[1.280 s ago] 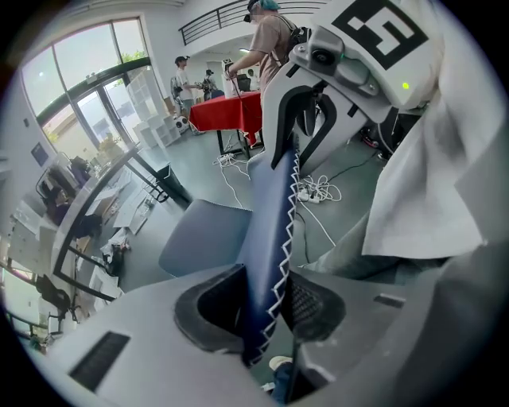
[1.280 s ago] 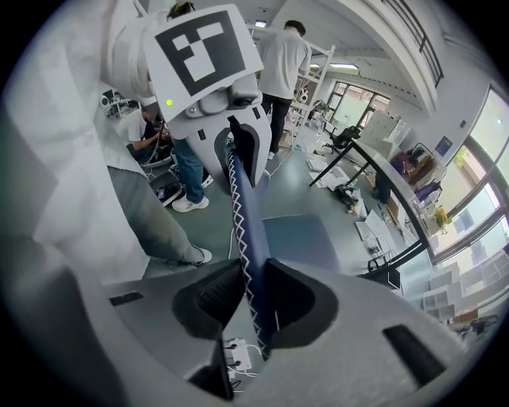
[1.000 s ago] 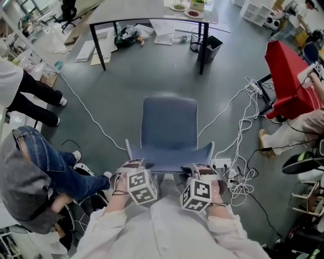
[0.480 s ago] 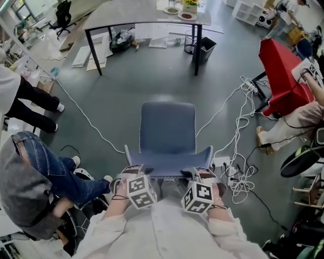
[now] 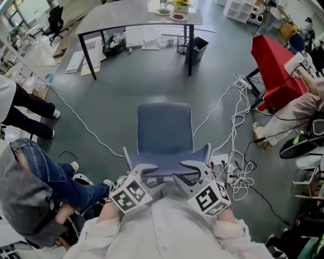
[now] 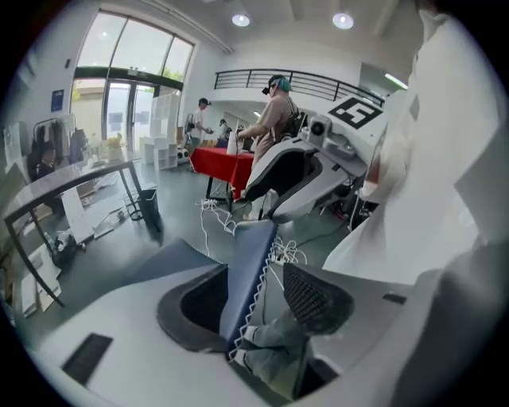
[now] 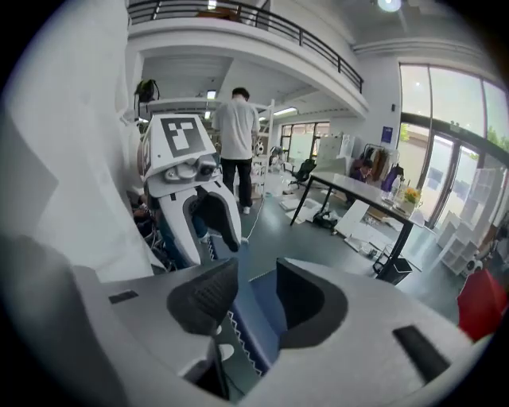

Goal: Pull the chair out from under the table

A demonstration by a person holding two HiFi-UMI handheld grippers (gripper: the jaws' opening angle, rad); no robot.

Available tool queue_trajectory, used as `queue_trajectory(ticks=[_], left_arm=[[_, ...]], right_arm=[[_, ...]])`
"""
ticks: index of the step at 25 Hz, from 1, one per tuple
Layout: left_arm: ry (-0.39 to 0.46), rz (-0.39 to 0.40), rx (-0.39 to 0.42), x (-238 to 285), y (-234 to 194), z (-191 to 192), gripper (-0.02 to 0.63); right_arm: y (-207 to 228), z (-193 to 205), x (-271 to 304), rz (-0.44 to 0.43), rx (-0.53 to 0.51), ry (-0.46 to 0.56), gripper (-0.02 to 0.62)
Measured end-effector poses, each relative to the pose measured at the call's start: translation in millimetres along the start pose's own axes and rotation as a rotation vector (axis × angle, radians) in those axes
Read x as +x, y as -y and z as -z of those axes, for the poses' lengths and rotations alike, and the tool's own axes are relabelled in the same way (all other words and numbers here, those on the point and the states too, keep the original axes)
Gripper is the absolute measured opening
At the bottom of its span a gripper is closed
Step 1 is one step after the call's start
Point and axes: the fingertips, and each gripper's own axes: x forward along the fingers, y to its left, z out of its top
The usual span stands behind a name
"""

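Observation:
The blue chair (image 5: 164, 131) stands on the open grey floor, well away from the grey table (image 5: 136, 15) at the top. Its backrest top edge (image 5: 167, 164) faces me. My left gripper (image 5: 148, 170) and right gripper (image 5: 193, 168) hover at that edge, left and right of its middle. Both have just been opening. In the left gripper view the backrest (image 6: 253, 262) runs between the parted jaws of the left gripper (image 6: 254, 300), with a gap on the right side. In the right gripper view the backrest (image 7: 258, 318) lies loose between the spread pads of the right gripper (image 7: 254, 298).
White cables (image 5: 238, 131) and a power strip (image 5: 223, 164) lie right of the chair. A person in jeans (image 5: 45, 172) stands close at the left. A black bin (image 5: 197, 48) sits by the table leg; a red-covered table (image 5: 276, 60) is far right.
Both grippers lifted and tipped up from the backrest's top edge, and their jaws spread apart from it. The chair stays where it was.

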Motion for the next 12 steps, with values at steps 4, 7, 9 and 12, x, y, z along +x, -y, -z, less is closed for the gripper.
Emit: queue_trajectory(ticks=[4,7,9,12], left_arm=[[0.143,-0.014,-0.039,-18,-4,-32,0.210],[0.257,-0.025,-0.116,-31,-13,-53,0.210],[0.319,-0.042,-0.147,-39,-19,-64,0.195],[0.394,-0.089,-0.146,-52,-27,-78,0.100]], right_arm=[[6,-27,-14,0.018,0.031,0.099,0.112],[10,-41,-23,0.037,0.026,0.139,0.096],[15,-46,-27,0.064,0.006,0.157,0.084],[23,-60,-32,0.114,0.009,0.219,0.041]])
